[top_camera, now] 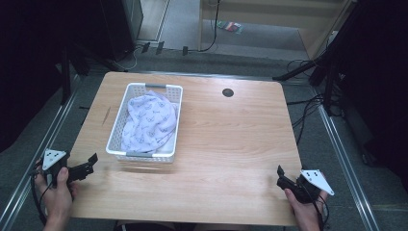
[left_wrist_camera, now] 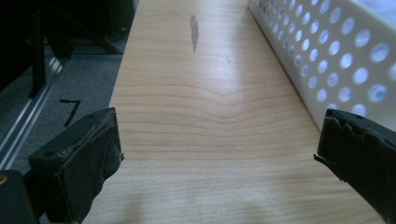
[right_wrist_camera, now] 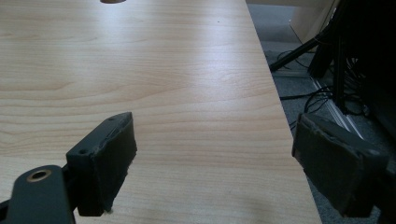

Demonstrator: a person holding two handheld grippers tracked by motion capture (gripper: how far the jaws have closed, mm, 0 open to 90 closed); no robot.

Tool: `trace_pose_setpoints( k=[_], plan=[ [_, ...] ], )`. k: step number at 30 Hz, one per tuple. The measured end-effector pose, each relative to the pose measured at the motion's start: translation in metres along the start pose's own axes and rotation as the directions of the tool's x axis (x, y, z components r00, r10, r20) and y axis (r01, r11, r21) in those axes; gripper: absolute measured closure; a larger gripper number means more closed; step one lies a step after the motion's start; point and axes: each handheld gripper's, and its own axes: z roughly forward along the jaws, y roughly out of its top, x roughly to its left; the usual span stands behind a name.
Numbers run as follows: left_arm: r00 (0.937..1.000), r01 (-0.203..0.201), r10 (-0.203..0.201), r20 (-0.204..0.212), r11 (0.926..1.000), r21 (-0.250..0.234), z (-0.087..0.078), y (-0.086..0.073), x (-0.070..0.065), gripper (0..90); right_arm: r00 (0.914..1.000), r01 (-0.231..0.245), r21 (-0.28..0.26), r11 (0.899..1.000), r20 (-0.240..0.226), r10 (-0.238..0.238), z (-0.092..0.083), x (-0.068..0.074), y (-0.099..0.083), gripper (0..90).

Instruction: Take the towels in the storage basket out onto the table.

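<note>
High view, left gripper point(top_camera: 91, 162): held low at the near-left table edge in the left hand point(top_camera: 57, 190); jaws spread wide, nothing between them.
High view, basket point(top_camera: 146, 122): white, perforated, standing just ahead and to the inner side of the left jaws, close but apart from them.
High view, cloth point(top_camera: 148, 120): pale, patterned, bunched inside the basket, well ahead of the left jaws.
High view, right gripper point(top_camera: 281, 177): held at the near-right corner in the right hand point(top_camera: 303, 204); jaw gap too small and dark here to judge.
High view, table point(top_camera: 231, 139): light wood, bare between the two grippers; dark round hole point(top_camera: 228, 92) far ahead of the right jaws.
Left gripper view, jaws: wide apart at the lower corners, bare table point(left_wrist_camera: 210, 130) between them.
Left gripper view, basket point(left_wrist_camera: 336, 51): side wall running ahead just beyond the right-hand jaw, not touching it.
Left gripper view, dark streak point(left_wrist_camera: 194, 32): on the wood, far ahead, roughly midway between the jaws.
Right gripper view, jaws: wide apart, empty; bare table point(right_wrist_camera: 163, 79) between and ahead.
Right gripper view, table edge: passing just inside the right-hand jaw, that jaw over the floor.
</note>
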Motion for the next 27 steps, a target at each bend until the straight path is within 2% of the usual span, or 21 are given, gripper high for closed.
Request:
trace_pose_setpoints(
  k=[3,5,8,11,13,18,21,27],
  plan=[
    [1.0000,0.000,0.000,0.003,0.9998,-0.020,-0.008,0.009,-0.001,0.1,1.0000,-0.001,0.002,1.000,0.002,0.001,0.000,0.000,0.000,14.1],
    [0.9989,-0.045,0.045,-0.012,0.9982,-0.039,-0.015,0.018,-0.006,0.1,1.0000,-0.003,0.006,1.000,0.005,0.003,0.001,0.000,0.000,14.1],
    [0.9992,-0.039,0.039,0.001,0.9982,-0.045,-0.019,0.024,-0.008,0.1,1.0000,0.000,0.008,1.000,0.003,0.000,0.001,0.000,0.000,14.2],
    [0.9984,-0.056,0.057,0.006,0.9971,-0.051,-0.023,0.034,-0.013,0.1,1.0000,0.002,0.005,1.000,0.001,-0.002,0.000,0.000,0.000,14.1],
    [0.9986,-0.048,0.049,0.019,0.9970,-0.061,-0.026,0.041,-0.017,0.1,1.0000,0.001,0.005,1.000,0.007,-0.001,0.000,0.000,0.000,12.2],
    [0.9958,-0.033,0.038,0.083,0.9979,-0.056,-0.030,0.060,-0.027,0.0,0.9996,0.025,0.006,1.000,0.017,-0.025,0.000,0.003,0.000,9.1],
    [0.9937,-0.055,0.059,0.096,0.9977,-0.040,-0.028,0.075,-0.034,0.0,0.9994,0.027,0.011,1.000,0.021,-0.027,0.001,0.003,0.000,8.3],
    [0.9908,-0.085,0.087,0.104,0.9961,-0.022,-0.025,0.090,-0.045,0.0,0.9994,0.032,0.014,0.999,0.014,-0.032,0.001,0.004,0.000,6.8]
  ],
)
